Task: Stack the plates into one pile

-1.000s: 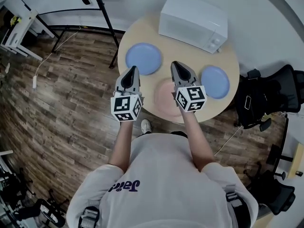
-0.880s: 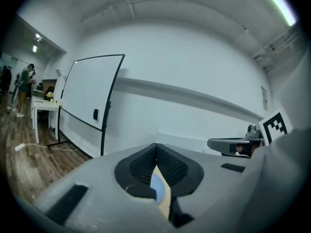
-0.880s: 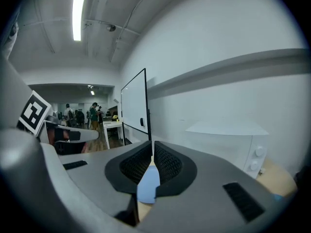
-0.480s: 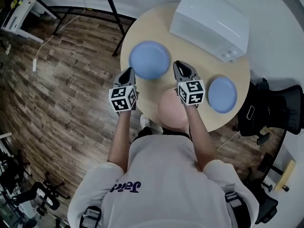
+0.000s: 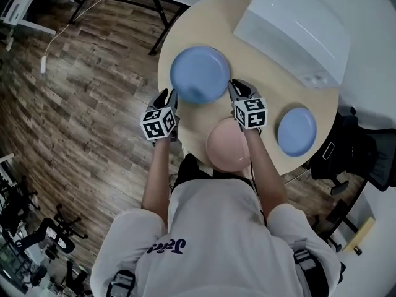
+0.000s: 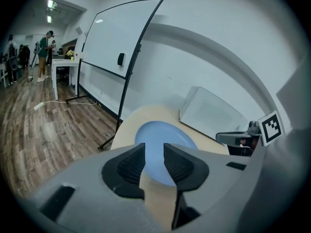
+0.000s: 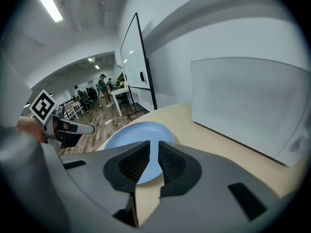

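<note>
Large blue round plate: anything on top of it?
Nothing lies on the large blue round plate; its upper face shows bare. It sits on the round beige table; what is under it stays covered.

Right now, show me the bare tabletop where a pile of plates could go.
Widest bare patch: table between microwave, large blue plate, pink plate and small blue plate. A smaller strip lies behind the large blue plate. The near edge is crowded around the pink plate.

Three plates, one counter (image 5: 210, 26), one microwave (image 5: 297, 33).
Blue, two: large blue plate (image 5: 200, 74), small blue plate (image 5: 296, 131); pink, one: pink plate (image 5: 228, 145); two more: left hand-held gripper (image 5: 166, 96), right hand-held gripper (image 5: 238, 86).
</note>
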The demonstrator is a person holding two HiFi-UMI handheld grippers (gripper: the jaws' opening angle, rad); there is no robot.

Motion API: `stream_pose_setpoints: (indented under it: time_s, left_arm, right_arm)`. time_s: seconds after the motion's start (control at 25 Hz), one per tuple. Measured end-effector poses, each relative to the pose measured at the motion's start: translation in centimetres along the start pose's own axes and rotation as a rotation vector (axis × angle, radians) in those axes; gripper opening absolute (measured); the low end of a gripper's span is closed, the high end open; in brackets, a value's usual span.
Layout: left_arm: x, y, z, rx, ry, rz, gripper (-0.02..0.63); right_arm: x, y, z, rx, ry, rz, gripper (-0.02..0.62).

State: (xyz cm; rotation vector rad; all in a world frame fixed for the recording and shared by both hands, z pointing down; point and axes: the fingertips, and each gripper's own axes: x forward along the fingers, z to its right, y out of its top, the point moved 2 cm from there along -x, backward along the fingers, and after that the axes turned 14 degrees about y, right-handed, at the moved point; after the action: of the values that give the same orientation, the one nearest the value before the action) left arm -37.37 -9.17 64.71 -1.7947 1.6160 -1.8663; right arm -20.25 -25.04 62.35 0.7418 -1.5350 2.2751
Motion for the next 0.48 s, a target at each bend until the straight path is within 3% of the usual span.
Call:
stream_pose_setpoints:
  time_s: [0.12, 0.28, 0.48]
  left_arm:
    - [1.9, -0.9, -0.6, -0.019, -0.006, -0.039, 0.131]
    - [4.6, -1.7, -0.9, -0.056, -0.016, -0.092, 0.209]
    - [7.1, -2.6, -1.4, -0.094, -0.004, -0.138, 0.216]
  right_arm:
    - [1.7, -1.0, 1.1, 0.031, -0.001, -0.029, 0.150]
    - [3.7, -2.1, 3.2, 0.072, -0.020, -0.054, 0.160]
    - [5.8, -3.8, 5.0, 0.128, -0.027, -0.096, 0.163]
